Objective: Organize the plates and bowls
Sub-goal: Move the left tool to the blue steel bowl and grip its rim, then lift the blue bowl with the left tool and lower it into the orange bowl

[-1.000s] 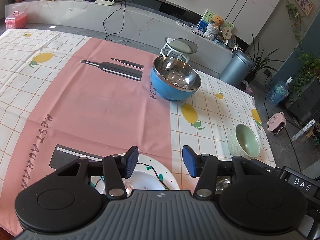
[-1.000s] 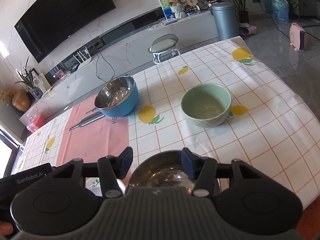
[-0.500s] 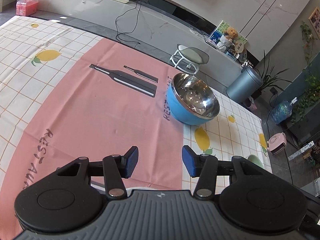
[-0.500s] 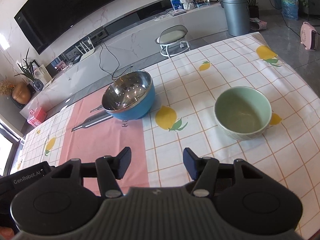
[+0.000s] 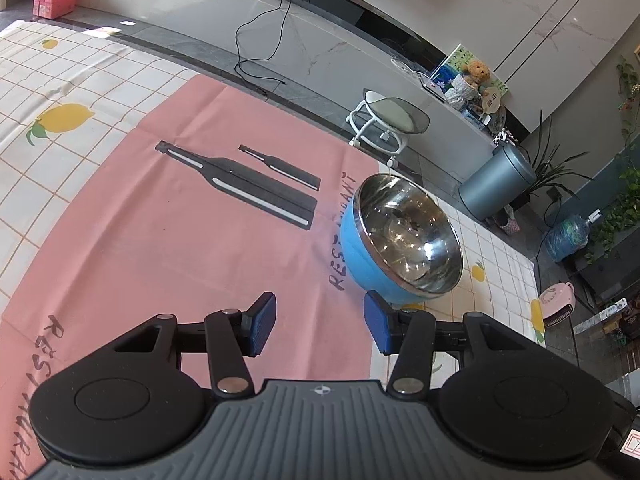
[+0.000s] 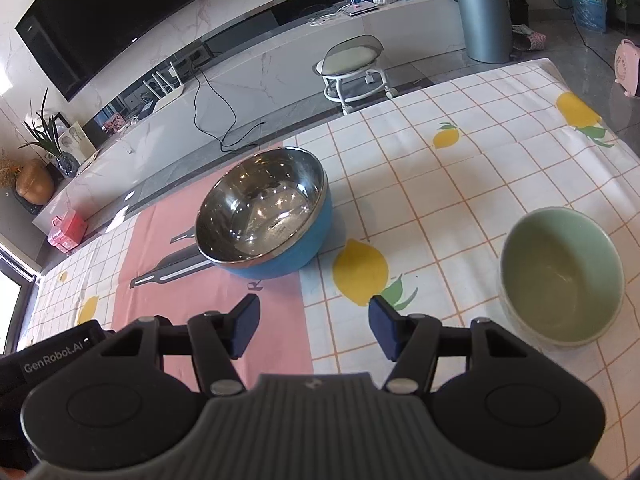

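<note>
A blue bowl with a steel inside [image 5: 404,236] stands on the table at the edge of the pink mat; it also shows in the right wrist view [image 6: 266,222]. A pale green bowl [image 6: 560,276] stands to the right of it. My left gripper [image 5: 320,328] is open and empty, above the pink mat, just short of the blue bowl. My right gripper [image 6: 310,326] is open and empty, in front of the blue bowl and left of the green bowl. The plate and steel bowl seen earlier are out of view.
The table has a checked lemon cloth [image 6: 460,184] and a pink mat [image 5: 160,240] with bottle prints. Beyond the far edge are a stool [image 5: 390,120], a grey bin [image 5: 496,184] and a low marble cabinet [image 5: 280,52].
Both grippers have moved forward over the table toward the blue bowl. The white plate and the steel bowl under them have dropped out of view. Both stay open.
</note>
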`<state>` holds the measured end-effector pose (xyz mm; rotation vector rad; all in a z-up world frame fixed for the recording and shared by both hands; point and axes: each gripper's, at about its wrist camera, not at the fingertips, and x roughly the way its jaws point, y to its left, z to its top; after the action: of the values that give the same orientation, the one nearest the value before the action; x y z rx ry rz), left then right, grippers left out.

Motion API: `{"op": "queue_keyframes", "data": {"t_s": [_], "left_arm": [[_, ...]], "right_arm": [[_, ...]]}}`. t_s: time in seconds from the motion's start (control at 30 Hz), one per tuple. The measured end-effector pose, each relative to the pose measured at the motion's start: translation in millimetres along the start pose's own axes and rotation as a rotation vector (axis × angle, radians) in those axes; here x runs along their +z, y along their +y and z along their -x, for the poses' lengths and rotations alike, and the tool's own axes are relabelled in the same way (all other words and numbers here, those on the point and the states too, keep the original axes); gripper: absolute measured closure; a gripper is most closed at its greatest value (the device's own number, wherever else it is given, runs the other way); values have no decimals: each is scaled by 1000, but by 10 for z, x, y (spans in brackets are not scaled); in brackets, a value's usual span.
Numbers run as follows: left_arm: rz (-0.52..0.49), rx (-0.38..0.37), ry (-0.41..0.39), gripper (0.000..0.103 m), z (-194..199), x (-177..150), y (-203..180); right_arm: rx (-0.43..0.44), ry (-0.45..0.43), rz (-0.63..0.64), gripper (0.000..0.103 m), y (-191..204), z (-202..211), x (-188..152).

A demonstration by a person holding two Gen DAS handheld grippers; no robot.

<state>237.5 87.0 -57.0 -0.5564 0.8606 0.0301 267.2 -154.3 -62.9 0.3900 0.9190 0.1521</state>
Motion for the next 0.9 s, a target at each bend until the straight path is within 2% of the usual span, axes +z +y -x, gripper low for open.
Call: {"op": "queue_keyframes", "data": {"t_s": [0.13, 0.37, 0.5, 0.57, 0.7, 0.8, 0.87, 0.9], "left_arm": [[12, -23, -29, 45, -95, 160, -49], [-39, 11, -37, 41, -403, 332, -216], [-62, 20, -23, 44, -572, 339, -280], [-75, 28, -17, 55, -631, 346, -288], [-87, 45, -10, 68, -717, 362, -273], [-96, 20, -12, 78, -713, 355, -261], [-111, 14, -5, 90, -691, 347, -291], [-123, 30, -5, 90, -678, 351, -316]], "right_arm": [[7, -20, -12, 43, 23, -127, 145], [-42, -31, -31, 44, -1, -418, 407], [-59, -15, -35, 52, -24, -583, 463], [-53, -9, -40, 56, -48, -634, 470], [-26, -12, -27, 68, -44, -670, 468], [-6, -17, -18, 78, -38, -665, 460], [8, -16, -14, 84, -23, -667, 464], [3, -16, -8, 85, 1, -663, 462]]}}
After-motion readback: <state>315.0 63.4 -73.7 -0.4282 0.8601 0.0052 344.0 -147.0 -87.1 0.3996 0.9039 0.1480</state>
